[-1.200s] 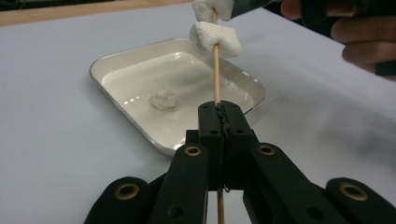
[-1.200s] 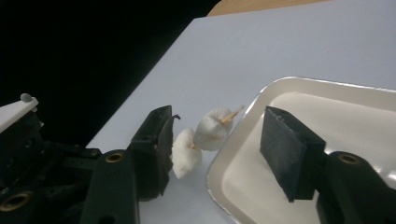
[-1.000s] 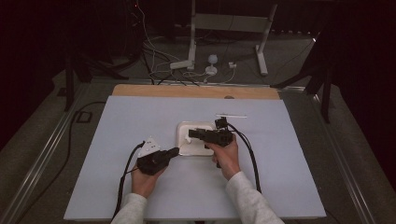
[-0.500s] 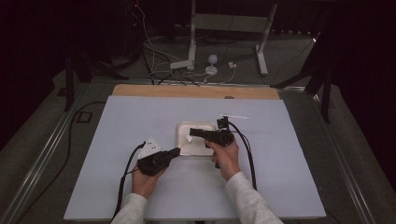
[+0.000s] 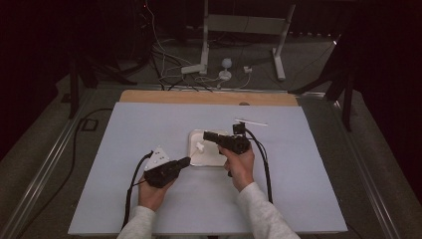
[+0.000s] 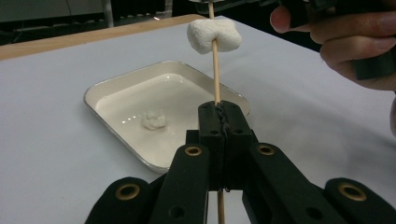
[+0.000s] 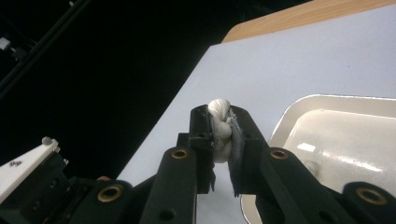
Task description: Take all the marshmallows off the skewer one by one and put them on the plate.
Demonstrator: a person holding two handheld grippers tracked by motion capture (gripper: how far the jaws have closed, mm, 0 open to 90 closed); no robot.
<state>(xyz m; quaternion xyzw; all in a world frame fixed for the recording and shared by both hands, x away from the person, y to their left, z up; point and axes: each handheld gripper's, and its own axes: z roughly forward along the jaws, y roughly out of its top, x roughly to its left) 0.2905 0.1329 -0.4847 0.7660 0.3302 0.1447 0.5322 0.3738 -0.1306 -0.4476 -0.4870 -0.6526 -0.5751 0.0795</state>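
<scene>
Here the left gripper (image 6: 219,121), at the near-left edge of the white tray (image 5: 195,149) on the table (image 5: 124,129), has its fingers clenched on an upright wooden skewer (image 6: 215,70) with one marshmallow (image 6: 214,35) threaded near its top. The right gripper (image 7: 219,126), above the tray, has its fingers, which have just been closing, squeezing a second marshmallow (image 7: 220,128). A third, smaller white piece (image 6: 154,120) lies inside the tray.
</scene>
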